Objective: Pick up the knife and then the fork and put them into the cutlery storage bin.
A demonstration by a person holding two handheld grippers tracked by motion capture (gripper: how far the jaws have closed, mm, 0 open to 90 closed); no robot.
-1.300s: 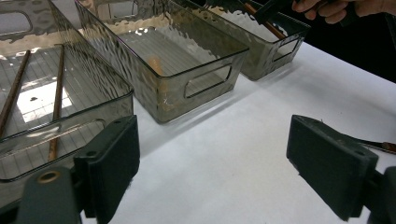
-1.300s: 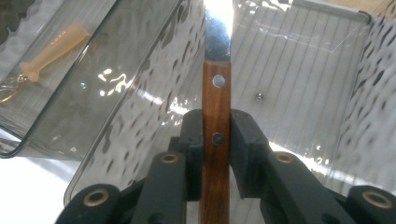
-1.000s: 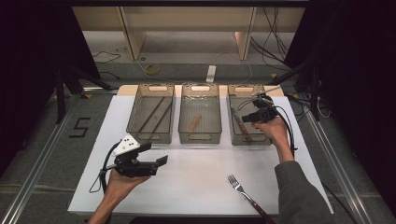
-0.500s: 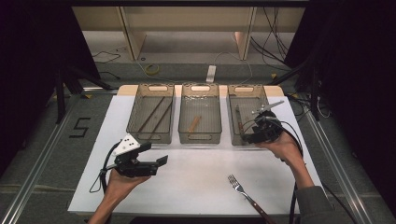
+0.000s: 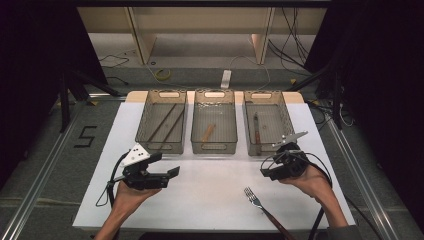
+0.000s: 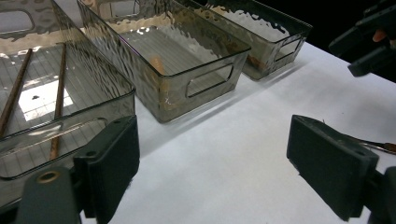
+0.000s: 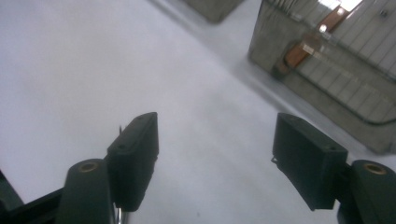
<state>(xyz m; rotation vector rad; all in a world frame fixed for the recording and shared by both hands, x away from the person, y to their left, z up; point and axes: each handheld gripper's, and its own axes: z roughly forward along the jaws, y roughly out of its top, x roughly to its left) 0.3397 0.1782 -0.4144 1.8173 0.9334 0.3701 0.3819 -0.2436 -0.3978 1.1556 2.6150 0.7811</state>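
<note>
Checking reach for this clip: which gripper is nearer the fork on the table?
Right. The right gripper hovers just beyond the fork; the left gripper is far across the white table.

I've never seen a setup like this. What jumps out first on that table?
Three clear bins stand in a row at the far edge of the white table: thin sticks in the left one, single utensils in the others. Nearer, a person holds a black tool in each hand, left tool and right tool, both open and empty. A fork lies near the right one.

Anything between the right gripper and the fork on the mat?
Nothing visible. The right gripper, jaws open and empty, hangs over bare white mat; the fork lies just nearer the person, with only open mat between. The three bins sit farther back, out of that path.
</note>
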